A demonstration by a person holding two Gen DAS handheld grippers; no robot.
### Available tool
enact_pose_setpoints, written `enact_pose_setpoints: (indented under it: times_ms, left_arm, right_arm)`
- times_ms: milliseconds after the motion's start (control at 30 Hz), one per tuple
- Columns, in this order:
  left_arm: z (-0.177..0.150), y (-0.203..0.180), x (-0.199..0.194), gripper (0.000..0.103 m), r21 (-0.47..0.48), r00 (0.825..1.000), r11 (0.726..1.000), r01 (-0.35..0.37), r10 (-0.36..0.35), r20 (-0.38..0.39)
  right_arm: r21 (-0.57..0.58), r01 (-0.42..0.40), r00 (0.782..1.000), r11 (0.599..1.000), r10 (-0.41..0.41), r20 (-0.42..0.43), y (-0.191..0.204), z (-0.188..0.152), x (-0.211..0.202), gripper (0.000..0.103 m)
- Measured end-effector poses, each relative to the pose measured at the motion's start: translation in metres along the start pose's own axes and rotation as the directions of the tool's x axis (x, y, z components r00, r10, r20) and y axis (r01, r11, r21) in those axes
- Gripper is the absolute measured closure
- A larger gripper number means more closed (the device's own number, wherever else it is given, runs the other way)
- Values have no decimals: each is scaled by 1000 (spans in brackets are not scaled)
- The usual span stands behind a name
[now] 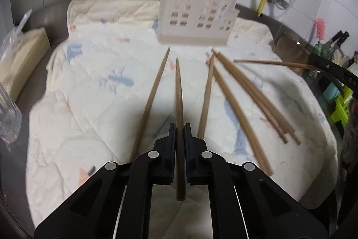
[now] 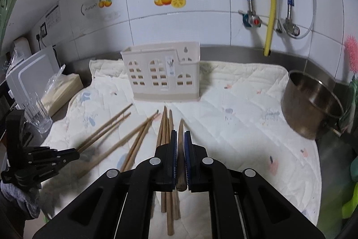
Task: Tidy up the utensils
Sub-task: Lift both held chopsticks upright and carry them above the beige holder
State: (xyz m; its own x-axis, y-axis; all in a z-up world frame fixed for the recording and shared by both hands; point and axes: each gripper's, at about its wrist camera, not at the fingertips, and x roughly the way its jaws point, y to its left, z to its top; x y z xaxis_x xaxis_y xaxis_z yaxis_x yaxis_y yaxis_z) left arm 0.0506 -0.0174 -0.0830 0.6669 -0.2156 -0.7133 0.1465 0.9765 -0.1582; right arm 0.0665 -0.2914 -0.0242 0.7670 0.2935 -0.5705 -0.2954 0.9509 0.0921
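Left wrist view shows my left gripper [image 1: 179, 133] squeezing one long brown wooden chopstick [image 1: 179, 93] that points at the cream plastic utensil holder with little windows [image 1: 197, 15]. I count five more loose wooden chopsticks [image 1: 235, 93] lying on the white quilted cloth [image 1: 89, 82], though blur makes the count unsure. My right gripper [image 1: 331, 69] peeks in at the right edge, clamped on another brown chopstick [image 1: 268, 63]. Only the right wrist view shows the round steel pot [image 2: 313, 104] at the cloth's right edge and one clear drinking glass [image 2: 37, 115] on the left. There my right gripper [image 2: 180, 138] pinches its chopstick [image 2: 180, 142], and the loose chopsticks [image 2: 138, 138] lie in front of the holder [image 2: 161, 73], which stands upright at the back of the cloth [image 2: 246, 127]. My left gripper [image 2: 73, 152] shows at the left.
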Motion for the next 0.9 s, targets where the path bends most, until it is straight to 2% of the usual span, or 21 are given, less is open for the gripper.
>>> enact_pose_setpoints:
  times_ms: [200,600,900]
  left_arm:
    - [30,2,-28,97,7,997,1000,21,-22,73]
    - [96,-9,-45,97,66,988,997,27,-36,153]
    - [109,-9,-35,97,77,988,996,40,-51,146]
  right_arm:
    - [-37,2,1000,999,-1,26,1,26,-5,97]
    - [-73,-30,999,997,32,19,-1,76,14,97]
    - [-70,-49,997,996,54,61,5,87,26,96]
